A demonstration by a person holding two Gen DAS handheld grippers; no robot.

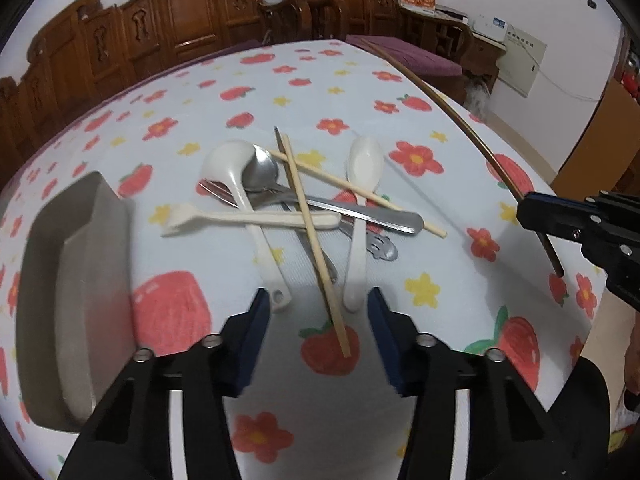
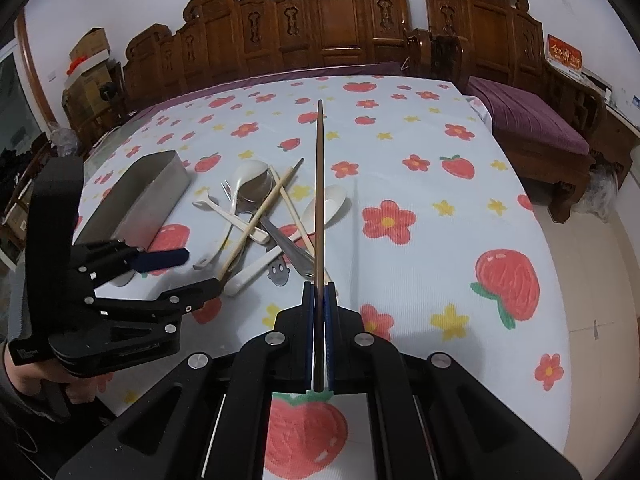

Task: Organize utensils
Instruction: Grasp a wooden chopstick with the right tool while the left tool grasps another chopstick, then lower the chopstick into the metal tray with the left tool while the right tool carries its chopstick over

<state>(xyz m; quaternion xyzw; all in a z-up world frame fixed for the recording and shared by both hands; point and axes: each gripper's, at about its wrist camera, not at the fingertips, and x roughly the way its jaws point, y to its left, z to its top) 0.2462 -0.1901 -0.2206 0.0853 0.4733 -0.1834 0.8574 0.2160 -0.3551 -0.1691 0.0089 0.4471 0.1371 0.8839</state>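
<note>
Gripping a thin dark chopstick (image 2: 319,184) in my right gripper (image 2: 319,300), blue pads clamped flat on its thick end, tip pointing away over the pile. My left gripper (image 1: 318,304) hung partly open over the near end of a pale wooden chopstick (image 1: 314,236), pads not touching it. Pile was glossy white ceramic spoons (image 1: 362,184), a steel spoon (image 1: 260,172) and a cream plastic fork (image 1: 248,218), crossed on the strawberry-print tablecloth (image 1: 400,92). A rectangular metal tray (image 1: 76,280) sat just left of the pile.

Table w/ fruit-print cloth (image 2: 420,240): utensil pile (image 1: 304,204), metal tray (image 1: 76,300).
</note>
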